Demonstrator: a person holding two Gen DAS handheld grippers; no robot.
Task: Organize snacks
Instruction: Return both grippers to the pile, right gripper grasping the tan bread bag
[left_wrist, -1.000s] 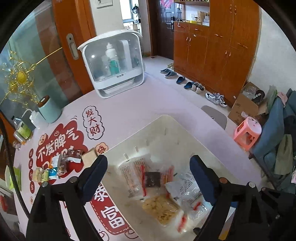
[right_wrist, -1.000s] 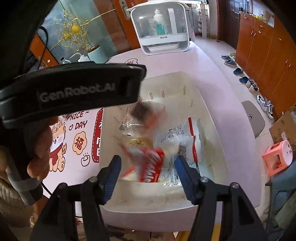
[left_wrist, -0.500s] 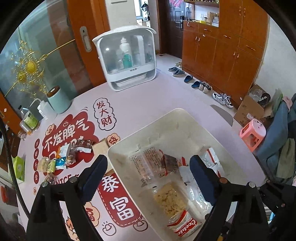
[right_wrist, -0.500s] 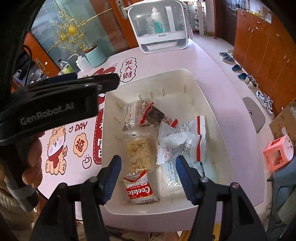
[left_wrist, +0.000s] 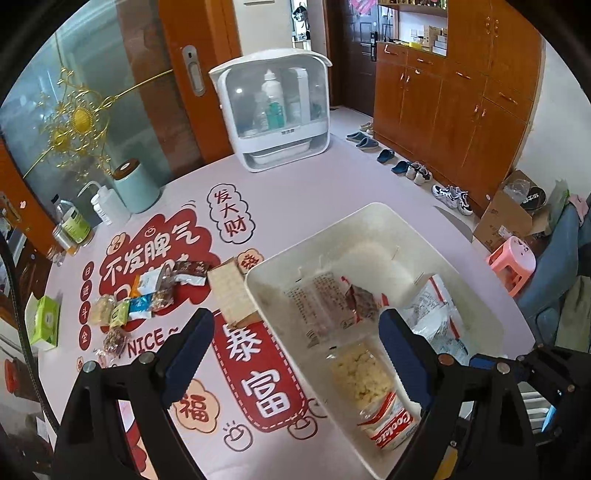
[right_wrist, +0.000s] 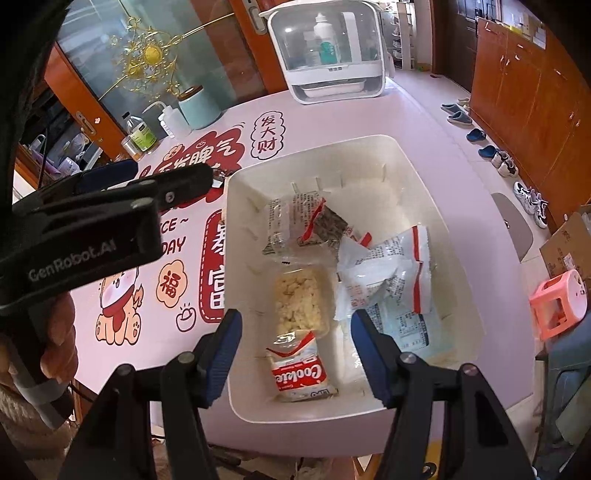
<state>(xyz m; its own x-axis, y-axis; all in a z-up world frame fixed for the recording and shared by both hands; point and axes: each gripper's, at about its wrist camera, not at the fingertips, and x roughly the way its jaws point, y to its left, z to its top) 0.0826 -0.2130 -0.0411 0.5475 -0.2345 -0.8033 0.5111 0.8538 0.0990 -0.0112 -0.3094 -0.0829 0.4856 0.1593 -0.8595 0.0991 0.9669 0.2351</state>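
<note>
Pink table (left_wrist: 325, 192) with red printed characters, bearing a white bin (right_wrist: 436, 206) as landmark. Inside the bin lie a cookie packet (right_wrist: 301, 373) at the near wall, a clear pack of pale pieces (right_wrist: 299, 295) just beyond it, and white red-striped wrappers (right_wrist: 391, 273) toward its right side. Loose small snacks (left_wrist: 147, 295) lie on the table well left of the bin. Right gripper (right_wrist: 295, 343) hangs above the cookie packet, jaws apart, empty. Left gripper (left_wrist: 295, 354) spans the bin's left wall, jaws wide, empty.
</note>
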